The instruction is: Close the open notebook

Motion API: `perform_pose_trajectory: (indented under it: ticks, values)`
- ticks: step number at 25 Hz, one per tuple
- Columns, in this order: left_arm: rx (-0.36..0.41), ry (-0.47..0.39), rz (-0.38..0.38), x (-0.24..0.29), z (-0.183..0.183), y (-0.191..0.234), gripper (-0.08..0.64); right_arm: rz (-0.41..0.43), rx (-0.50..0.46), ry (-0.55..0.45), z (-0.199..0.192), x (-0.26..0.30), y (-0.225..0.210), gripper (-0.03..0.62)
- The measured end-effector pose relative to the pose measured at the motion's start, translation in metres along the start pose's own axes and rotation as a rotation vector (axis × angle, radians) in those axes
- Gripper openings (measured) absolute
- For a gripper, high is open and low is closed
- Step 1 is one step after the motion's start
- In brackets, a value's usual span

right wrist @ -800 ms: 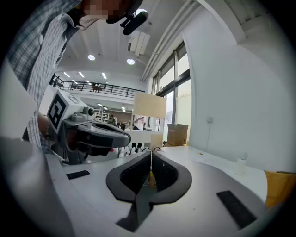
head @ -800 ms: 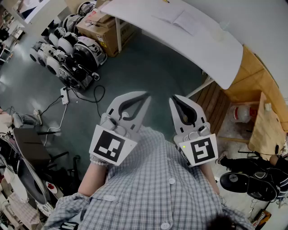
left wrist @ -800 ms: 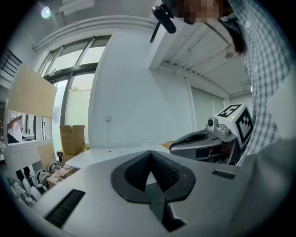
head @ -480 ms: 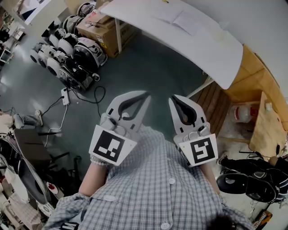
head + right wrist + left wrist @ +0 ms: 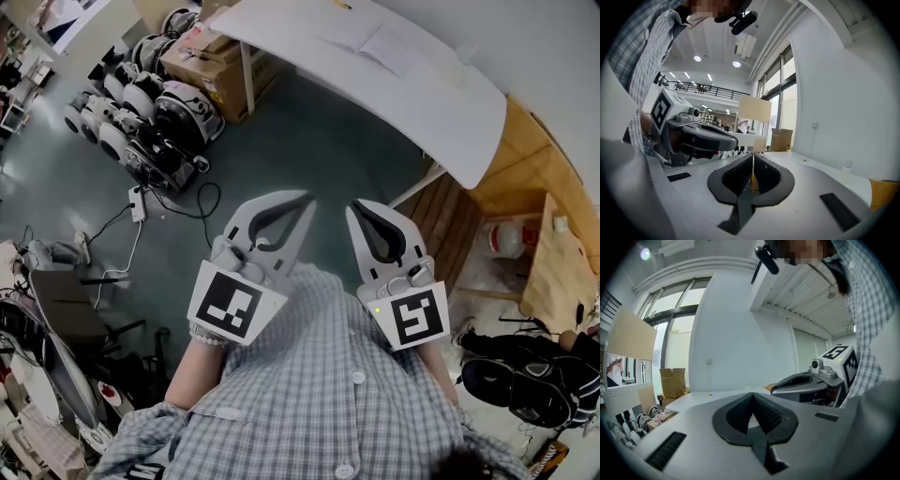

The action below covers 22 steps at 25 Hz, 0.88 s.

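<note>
left gripper (image 5: 304, 197) and right gripper (image 5: 354, 205) sit side by side at the chest, both clenched and empty, well apart from the open notebook (image 5: 371, 38).

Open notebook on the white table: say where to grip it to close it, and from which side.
Probably the outer edge of one half of the notebook, away from its centre fold, coming in low from that side: it lies flat and open on the table. Edge thickness cannot be told.

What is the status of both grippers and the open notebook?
Left gripper shut, empty. Right gripper shut, empty. Open white paper notebook untouched on white table, far from both. No obstacle seen.
</note>
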<state>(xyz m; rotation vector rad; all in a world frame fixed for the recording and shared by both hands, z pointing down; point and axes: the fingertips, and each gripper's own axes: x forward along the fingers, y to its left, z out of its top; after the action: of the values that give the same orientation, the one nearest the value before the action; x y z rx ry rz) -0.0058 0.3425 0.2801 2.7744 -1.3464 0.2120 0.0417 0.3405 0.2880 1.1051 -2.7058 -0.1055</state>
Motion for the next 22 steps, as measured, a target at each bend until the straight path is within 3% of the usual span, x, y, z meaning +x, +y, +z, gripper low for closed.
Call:
perform_pose_trajectory:
  ticks: [22]
  values:
    - [-0.043,0.010,0.009,0.0015,-0.0013,0.0050,-0.003,-0.028,0.001,-0.019,0.0057,0.0008,-0.0073,0.021]
